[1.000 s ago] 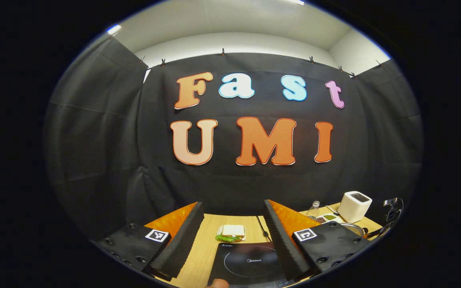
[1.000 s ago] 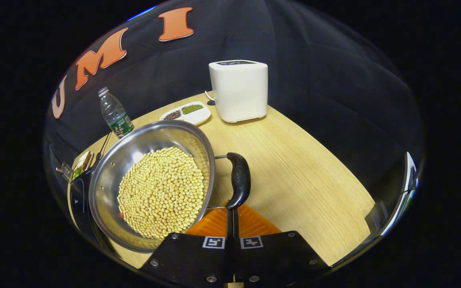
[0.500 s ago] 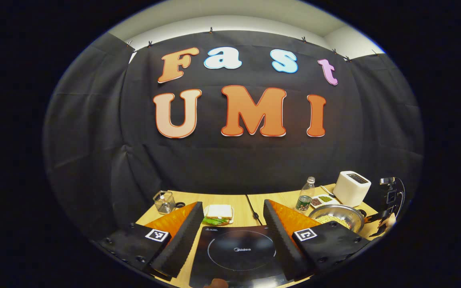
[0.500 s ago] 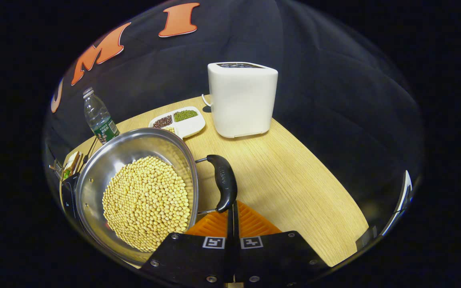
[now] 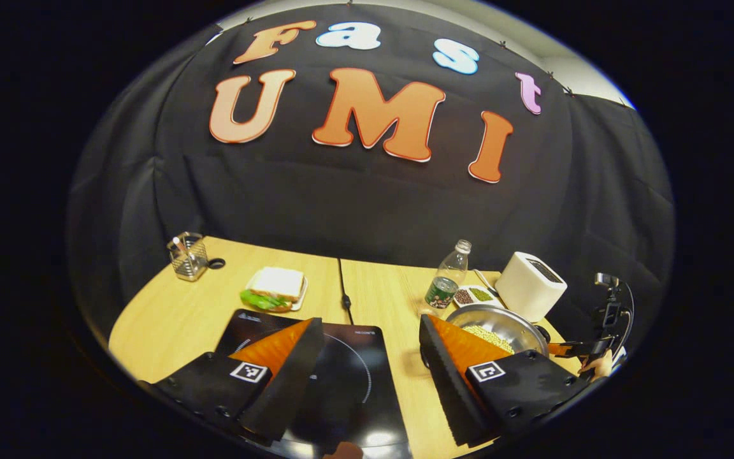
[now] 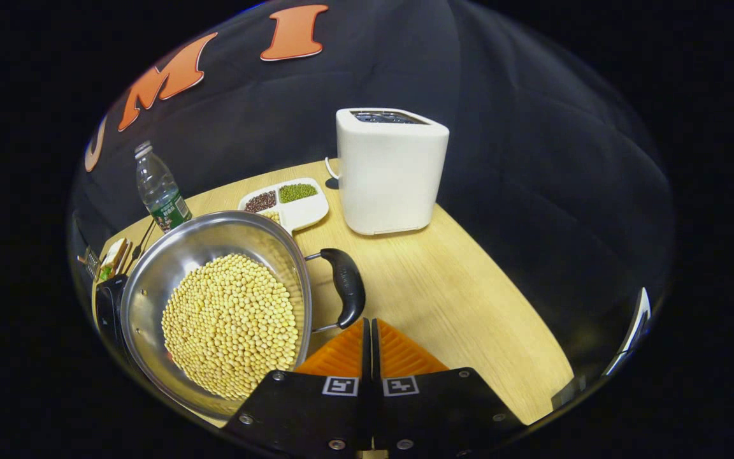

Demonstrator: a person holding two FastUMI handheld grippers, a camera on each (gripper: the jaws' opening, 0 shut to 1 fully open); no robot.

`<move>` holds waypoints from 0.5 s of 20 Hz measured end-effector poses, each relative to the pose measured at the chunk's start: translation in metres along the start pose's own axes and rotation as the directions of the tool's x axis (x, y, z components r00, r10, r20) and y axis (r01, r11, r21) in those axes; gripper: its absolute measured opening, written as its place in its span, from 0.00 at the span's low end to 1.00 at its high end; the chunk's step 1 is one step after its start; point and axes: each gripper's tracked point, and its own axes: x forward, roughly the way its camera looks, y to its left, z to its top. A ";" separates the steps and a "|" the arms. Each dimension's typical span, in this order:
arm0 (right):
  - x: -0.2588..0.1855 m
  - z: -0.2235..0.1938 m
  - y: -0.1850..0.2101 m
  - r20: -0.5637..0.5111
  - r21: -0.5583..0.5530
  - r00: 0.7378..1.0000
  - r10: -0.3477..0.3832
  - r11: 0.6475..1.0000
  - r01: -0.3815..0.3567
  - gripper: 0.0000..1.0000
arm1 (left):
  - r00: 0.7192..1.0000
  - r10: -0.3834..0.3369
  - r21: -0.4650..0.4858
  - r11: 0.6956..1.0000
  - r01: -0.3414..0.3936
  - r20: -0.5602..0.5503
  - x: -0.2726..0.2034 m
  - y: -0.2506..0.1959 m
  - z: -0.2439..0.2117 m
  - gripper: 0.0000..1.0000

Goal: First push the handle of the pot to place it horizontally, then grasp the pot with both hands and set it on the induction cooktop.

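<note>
With its fingers pressed together, the right gripper (image 6: 367, 328) is nudging the pot's black handle (image 6: 346, 287); the left gripper (image 5: 367, 366), fingers apart, is hovering over the induction cooktop (image 5: 357, 373), so push gently to avoid spilling soybeans (image 6: 233, 322).

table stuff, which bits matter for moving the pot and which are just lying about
For the job: steel pot of yellow beans, its black side handle, black induction cooktop.

Lying about: white toaster, clear water bottle, white divided bean dish, sandwich plate, wire basket.
</note>
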 end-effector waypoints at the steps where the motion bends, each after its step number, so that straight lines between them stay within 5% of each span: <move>1: -0.005 0.005 -0.003 0.022 -0.006 1.000 -0.004 1.000 0.004 0.00 | 1.000 -0.004 0.006 1.000 0.005 -0.011 0.009 -0.006 -0.007 0.99; 8: -0.022 0.044 0.009 0.167 -0.049 0.983 0.074 0.997 -0.066 0.05 | 0.998 -0.052 0.063 0.996 0.055 -0.042 0.051 -0.055 -0.040 0.99; 10: -0.019 0.048 0.017 0.188 -0.085 0.977 0.096 0.993 -0.081 0.23 | 0.996 -0.068 0.081 0.994 0.072 -0.051 0.063 -0.071 -0.050 0.99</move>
